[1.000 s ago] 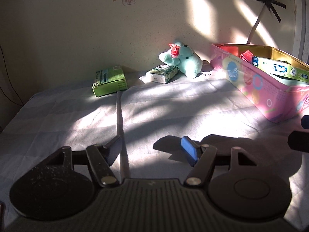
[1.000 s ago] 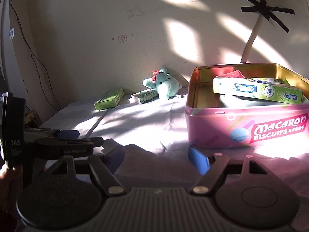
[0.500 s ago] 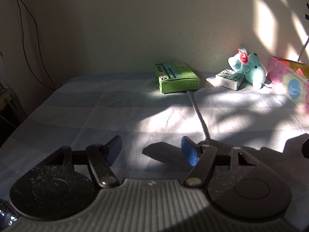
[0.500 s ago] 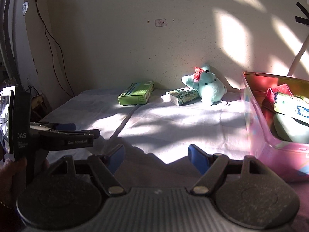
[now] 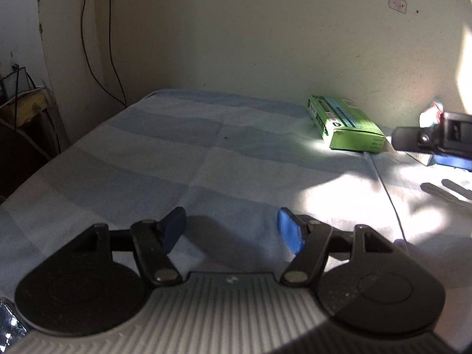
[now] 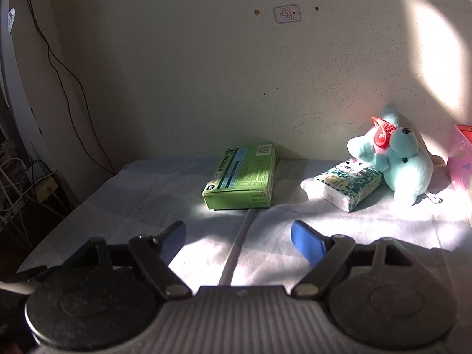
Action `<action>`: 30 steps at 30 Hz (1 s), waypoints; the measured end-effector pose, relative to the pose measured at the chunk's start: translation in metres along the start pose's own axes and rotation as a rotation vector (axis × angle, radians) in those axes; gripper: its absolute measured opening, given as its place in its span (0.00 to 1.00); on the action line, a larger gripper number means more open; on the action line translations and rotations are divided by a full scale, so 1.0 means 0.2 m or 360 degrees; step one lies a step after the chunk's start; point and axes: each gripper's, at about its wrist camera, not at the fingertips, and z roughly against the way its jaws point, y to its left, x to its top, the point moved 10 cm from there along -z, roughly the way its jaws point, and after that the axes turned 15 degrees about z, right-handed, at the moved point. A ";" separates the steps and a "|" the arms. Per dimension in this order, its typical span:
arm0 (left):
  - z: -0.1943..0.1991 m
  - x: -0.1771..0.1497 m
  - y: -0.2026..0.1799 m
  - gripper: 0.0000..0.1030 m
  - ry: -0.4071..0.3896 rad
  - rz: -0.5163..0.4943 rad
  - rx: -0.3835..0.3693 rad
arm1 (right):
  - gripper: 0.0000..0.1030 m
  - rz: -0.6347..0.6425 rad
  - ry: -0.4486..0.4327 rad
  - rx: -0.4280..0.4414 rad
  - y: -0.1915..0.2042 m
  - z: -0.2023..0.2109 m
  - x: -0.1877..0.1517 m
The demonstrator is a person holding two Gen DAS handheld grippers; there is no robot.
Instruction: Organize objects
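green box flat by wall; right gripper spread, facing it.

left tongs spread, empty, right tongs likewise

— How is the light?
— Hard sun from the right falls in patches on the cloth and wall, blown out white; the left side sits in dim shadow.
— Sharpness?
— Soft throughout. Fisheye bending and dark vignetting at the corners. Gripper shadows lie crisp on the cloth.
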 end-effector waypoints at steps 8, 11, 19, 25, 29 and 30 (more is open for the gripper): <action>0.00 0.00 0.00 0.73 0.0018 0.0014 -0.0023 | 1.00 0.0140 0.0080 -0.0133 0.06 -0.36 0.08; -0.01 0.01 0.00 0.74 0.0024 0.0028 -0.0031 | 1.00 0.0169 0.0135 -0.0227 0.04 -0.46 0.07; -0.02 0.00 -0.01 0.76 0.0022 0.0015 -0.0030 | 0.81 0.0259 0.0233 -0.0242 0.04 -0.51 0.03; -0.01 0.00 0.00 0.78 0.0023 0.0013 -0.0042 | 0.82 0.0373 0.0212 -0.0043 0.07 -0.24 -0.15; 0.00 -0.01 -0.01 0.79 0.0024 0.0007 -0.0061 | 0.82 0.0482 0.0194 0.0141 0.03 0.13 -0.37; 0.00 -0.01 -0.01 0.79 0.0025 0.0003 -0.0077 | 0.82 0.0501 0.0192 0.0160 0.01 0.20 -0.41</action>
